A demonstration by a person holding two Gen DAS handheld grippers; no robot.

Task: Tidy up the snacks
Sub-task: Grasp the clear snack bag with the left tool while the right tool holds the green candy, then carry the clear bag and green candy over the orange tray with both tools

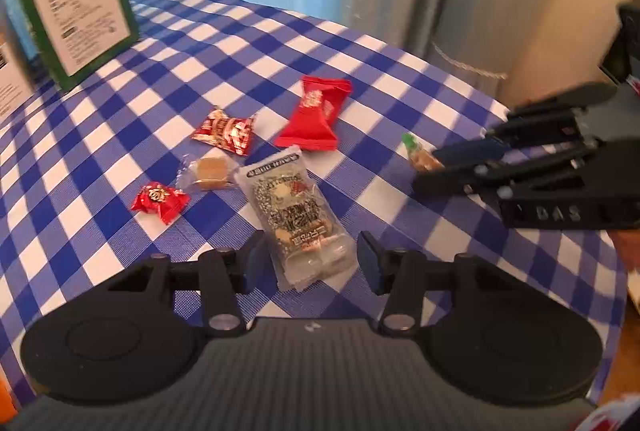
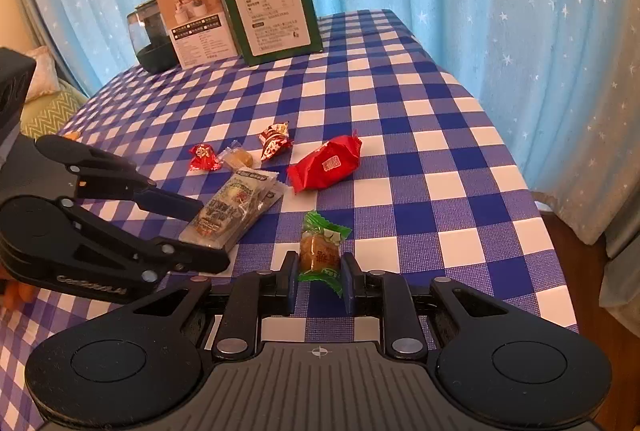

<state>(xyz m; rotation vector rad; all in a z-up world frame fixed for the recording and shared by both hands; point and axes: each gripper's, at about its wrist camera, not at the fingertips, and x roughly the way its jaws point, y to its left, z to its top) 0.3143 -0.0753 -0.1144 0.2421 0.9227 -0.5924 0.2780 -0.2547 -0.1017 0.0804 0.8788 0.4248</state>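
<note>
The right gripper (image 2: 319, 281) has its fingers clenched on a green-wrapped candy (image 2: 320, 249), which sits between the pads with its far twist of wrapper sticking out past the fingertips and its near twist trailing back toward the gripper body. The left gripper (image 1: 310, 259) stands part open around the near end of a long clear snack packet (image 1: 296, 207); in the left wrist view a gap shows on each side between pad and packet, so it is released, not grasping. Beyond the left fingertips lie a small red candy (image 1: 160, 199), a clear-wrapped brown sweet (image 1: 210, 173), a red patterned candy (image 1: 225, 130) and a larger red packet (image 1: 314, 115), all loose on the checked tablecloth (image 1: 400, 79). The chief risk is probably the packet: the film looks slick and only its end lies between the fingers, so a closing pinch may squeeze it out or lift it drooping. The candy could also slip if the pads hold mostly wrapper.
</note>
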